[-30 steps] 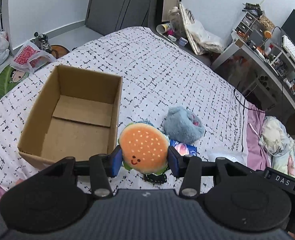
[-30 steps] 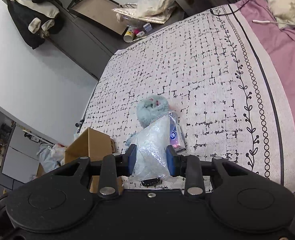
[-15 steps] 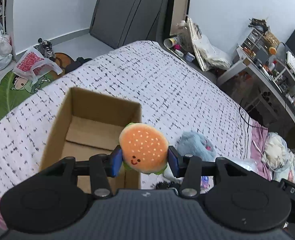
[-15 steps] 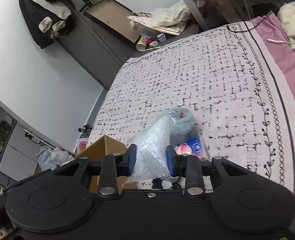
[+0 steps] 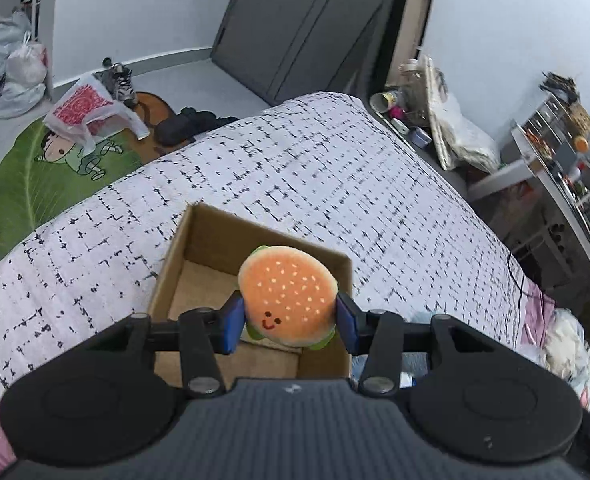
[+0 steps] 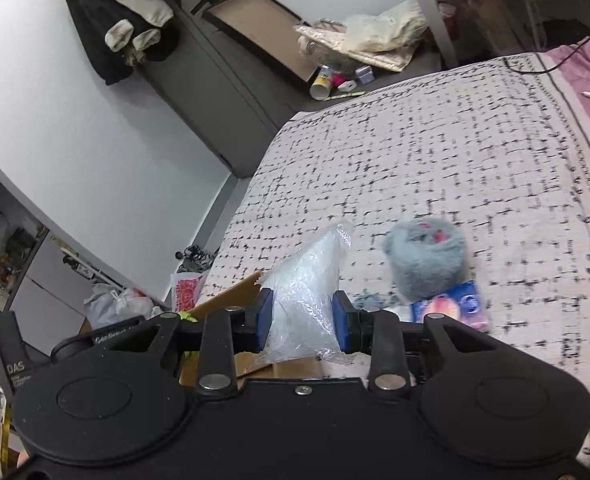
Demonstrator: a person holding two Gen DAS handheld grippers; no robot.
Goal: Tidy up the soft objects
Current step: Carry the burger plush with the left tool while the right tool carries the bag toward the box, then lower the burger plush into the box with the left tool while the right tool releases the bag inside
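My left gripper (image 5: 289,322) is shut on a plush hamburger (image 5: 287,297) with a smiley face, held above the open cardboard box (image 5: 199,244) on the bed. My right gripper (image 6: 303,320) is shut on a clear plastic bag (image 6: 309,280), held above the box's corner (image 6: 231,294). A grey-blue fluffy toy (image 6: 427,260) lies on the bedspread beside a blue tissue packet (image 6: 451,308), right of the right gripper.
The bed has a white, black-flecked cover (image 5: 315,168) with a pink edge (image 6: 583,72). Bags and a green mat (image 5: 35,168) lie on the floor at the left. A cluttered desk (image 5: 567,160) stands at the right. A dark wardrobe (image 6: 223,80) stands beyond the bed.
Both grippers have lifted and moved left toward the box with their loads. The hamburger now hangs over the box's inside; the plastic bag has risen off the bed, leaving the fluffy toy behind.
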